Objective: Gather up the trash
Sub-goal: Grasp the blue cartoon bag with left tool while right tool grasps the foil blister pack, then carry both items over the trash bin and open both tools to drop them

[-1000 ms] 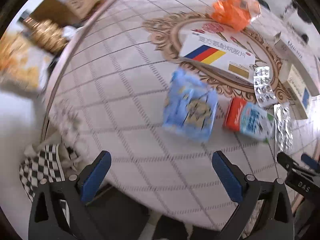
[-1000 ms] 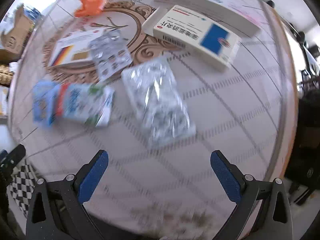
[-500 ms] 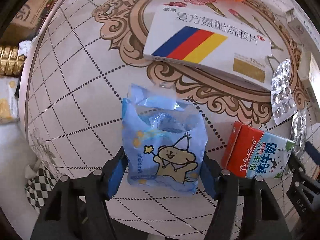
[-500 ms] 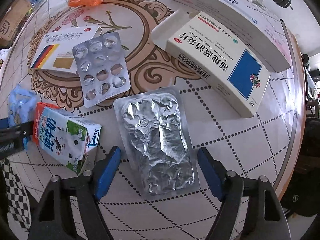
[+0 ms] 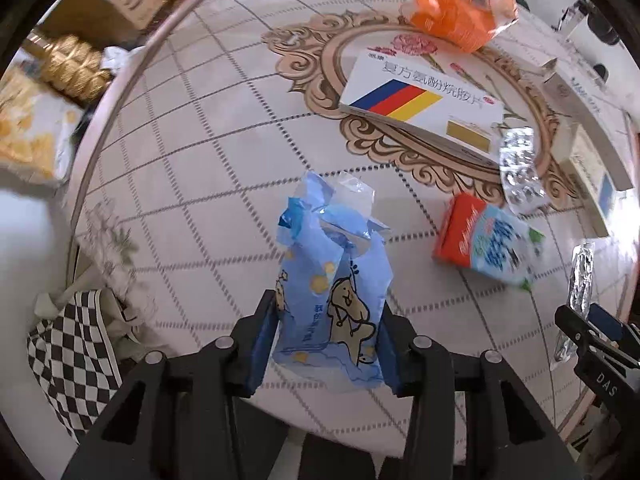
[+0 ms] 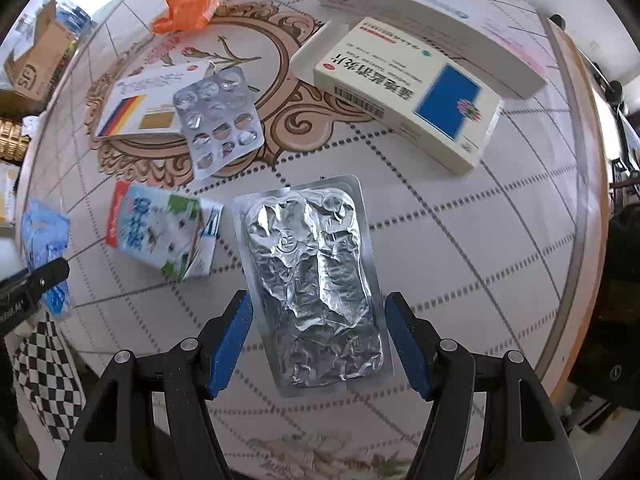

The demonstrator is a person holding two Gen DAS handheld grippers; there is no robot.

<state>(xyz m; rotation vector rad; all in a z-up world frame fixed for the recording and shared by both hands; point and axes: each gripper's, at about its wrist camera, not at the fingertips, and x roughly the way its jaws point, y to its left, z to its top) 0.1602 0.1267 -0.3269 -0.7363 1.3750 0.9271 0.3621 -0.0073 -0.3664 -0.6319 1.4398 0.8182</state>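
My left gripper (image 5: 326,338) is shut on a blue snack wrapper (image 5: 334,280) with a cartoon bear and holds it raised above the table. My right gripper (image 6: 318,338) is closed around a large silver blister pack (image 6: 316,284), its pads at the pack's two long edges; the pack looks lifted, as also shown edge-on in the left wrist view (image 5: 580,280). A red and blue milk carton (image 6: 156,232) lies on its side left of the pack, also in the left wrist view (image 5: 486,242).
On the round table (image 6: 460,248) lie a smaller blister pack (image 6: 218,120), a striped medicine box (image 5: 420,100), a blue-square medicine box (image 6: 408,88), a long white box (image 6: 428,24) and an orange wrapper (image 5: 460,4). A checkered bag (image 5: 72,356) sits below the table's left edge.
My left gripper closed on the blue wrapper and lifted it. My right gripper closed in on the large silver blister pack and raised it slightly.
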